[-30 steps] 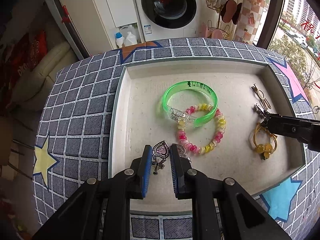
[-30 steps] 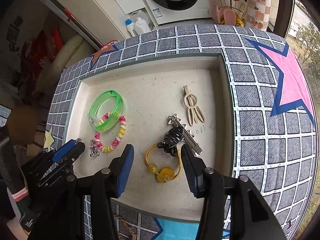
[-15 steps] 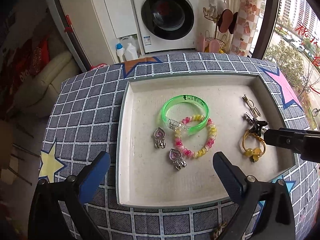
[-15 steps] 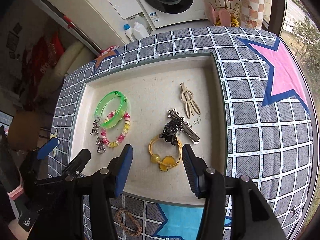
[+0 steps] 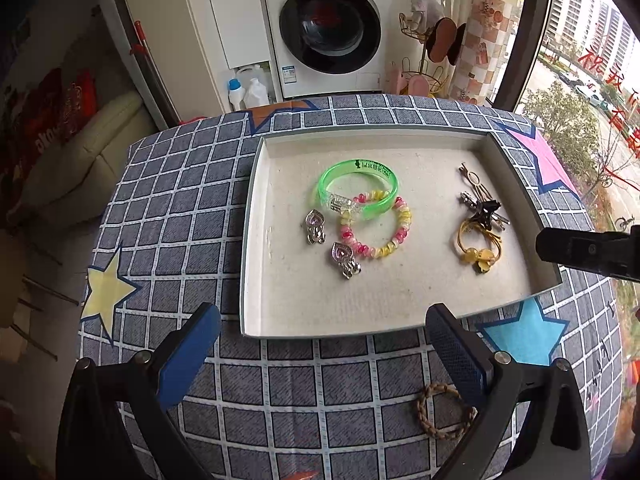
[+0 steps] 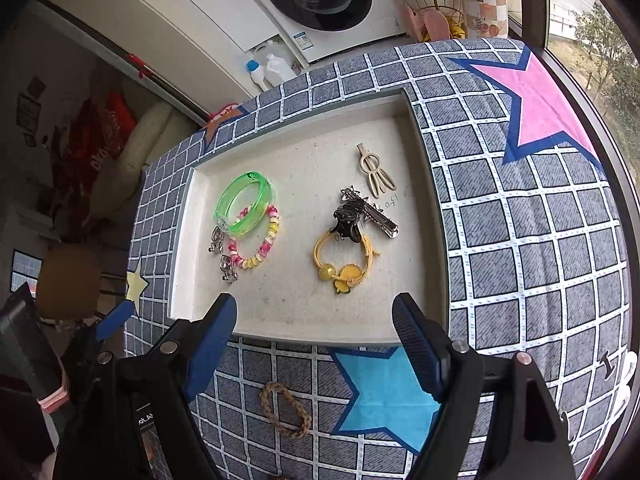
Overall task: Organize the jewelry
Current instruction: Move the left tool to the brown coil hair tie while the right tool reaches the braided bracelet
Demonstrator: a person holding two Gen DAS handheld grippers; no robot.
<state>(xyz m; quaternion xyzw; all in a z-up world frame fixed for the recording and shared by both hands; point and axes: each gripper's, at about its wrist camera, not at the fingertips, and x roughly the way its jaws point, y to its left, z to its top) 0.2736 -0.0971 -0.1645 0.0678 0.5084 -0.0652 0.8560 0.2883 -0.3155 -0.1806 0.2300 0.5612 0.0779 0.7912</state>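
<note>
Gaping at their widest, the left tongs point(image 5: 320, 344) hold nothing; a second ago they pinched a heart earring point(image 5: 345, 258), which now lies in the tray point(image 5: 256, 200) at 7 o'clock of the bead bracelet point(image 5: 376, 228). Right tongs point(image 6: 316, 344) are opening, empty, above the tray's near rim. Both point steeply down at the bench point(image 5: 176, 216), pulled back from the tray. A braided band point(image 6: 284, 410) lies outside the tray.

Right tool point(image 6: 314, 346) opening, empty, above tray point(image 6: 304, 330) of jewelry.
</note>
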